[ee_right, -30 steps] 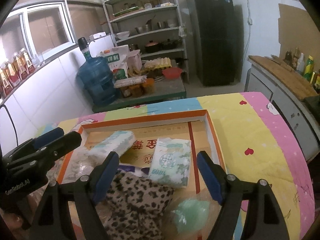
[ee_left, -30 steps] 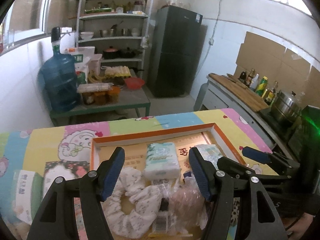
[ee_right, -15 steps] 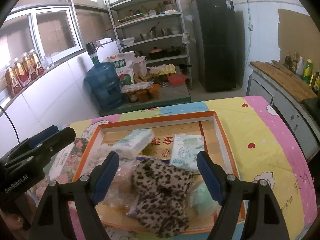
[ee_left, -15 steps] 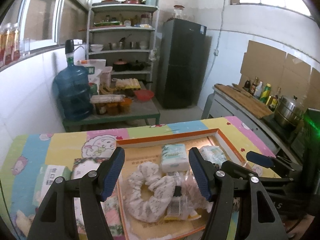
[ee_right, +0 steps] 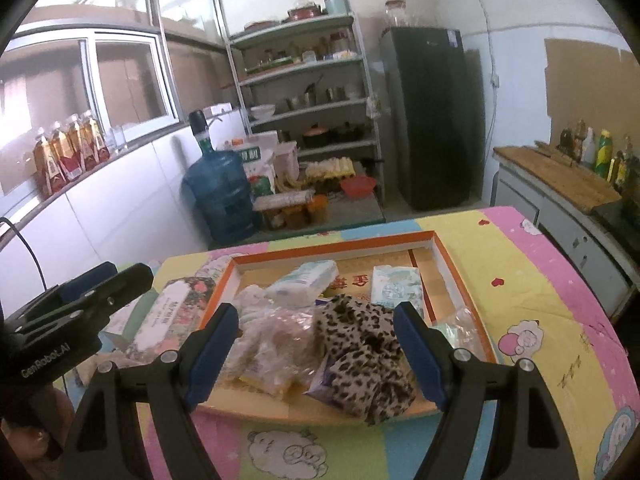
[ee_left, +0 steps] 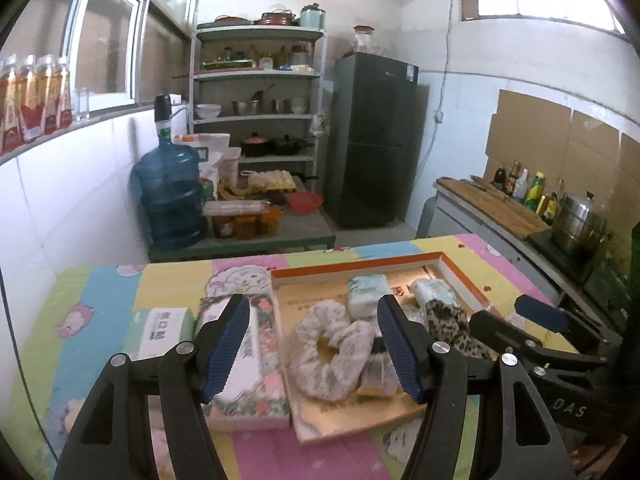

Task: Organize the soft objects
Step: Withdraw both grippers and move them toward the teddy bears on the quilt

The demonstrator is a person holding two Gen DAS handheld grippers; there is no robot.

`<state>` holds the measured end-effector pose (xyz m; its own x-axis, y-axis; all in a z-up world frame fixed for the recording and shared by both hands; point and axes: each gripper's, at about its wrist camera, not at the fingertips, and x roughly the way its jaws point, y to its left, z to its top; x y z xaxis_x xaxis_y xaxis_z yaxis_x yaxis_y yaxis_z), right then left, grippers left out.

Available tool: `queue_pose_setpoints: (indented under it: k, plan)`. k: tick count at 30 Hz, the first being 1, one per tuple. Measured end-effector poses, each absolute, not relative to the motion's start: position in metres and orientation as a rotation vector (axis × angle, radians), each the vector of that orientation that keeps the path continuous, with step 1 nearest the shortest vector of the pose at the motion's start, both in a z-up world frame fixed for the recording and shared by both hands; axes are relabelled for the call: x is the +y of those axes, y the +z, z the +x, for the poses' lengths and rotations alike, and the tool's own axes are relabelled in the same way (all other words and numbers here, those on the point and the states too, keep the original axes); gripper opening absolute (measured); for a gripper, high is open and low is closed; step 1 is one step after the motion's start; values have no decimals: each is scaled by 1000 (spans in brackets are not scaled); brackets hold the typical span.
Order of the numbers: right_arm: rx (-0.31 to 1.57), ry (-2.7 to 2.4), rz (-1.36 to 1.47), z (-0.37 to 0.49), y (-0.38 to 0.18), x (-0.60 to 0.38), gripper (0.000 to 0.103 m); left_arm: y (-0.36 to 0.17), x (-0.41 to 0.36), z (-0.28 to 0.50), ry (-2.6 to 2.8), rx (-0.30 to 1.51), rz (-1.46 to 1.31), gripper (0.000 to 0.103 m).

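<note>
Both grippers, left (ee_left: 312, 344) and right (ee_right: 316, 352), hover empty with jaws apart; the leopard scrunchie (ee_right: 362, 350) between the right jaws wants a centred pinch.

A table (ee_right: 532, 304) covered with a pastel cartoon-print cloth fills the lower half of both views. Directly on it, near centre frame, lies a shallow orange-rimmed tray (ee_right: 460, 280), and just left of the tray a floral tissue box (ee_left: 256, 376). Further left lies a white-and-green box (ee_left: 162, 330).
</note>
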<state>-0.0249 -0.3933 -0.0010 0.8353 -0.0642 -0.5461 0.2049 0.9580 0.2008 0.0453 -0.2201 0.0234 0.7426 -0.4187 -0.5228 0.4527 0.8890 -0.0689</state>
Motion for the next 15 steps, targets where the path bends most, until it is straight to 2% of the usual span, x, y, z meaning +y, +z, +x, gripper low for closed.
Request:
queue_pose_setpoints:
  k: [15]
  plan:
    - [548, -107, 244, -47, 0, -334, 79, 22, -161, 9, -454, 531, 45, 68]
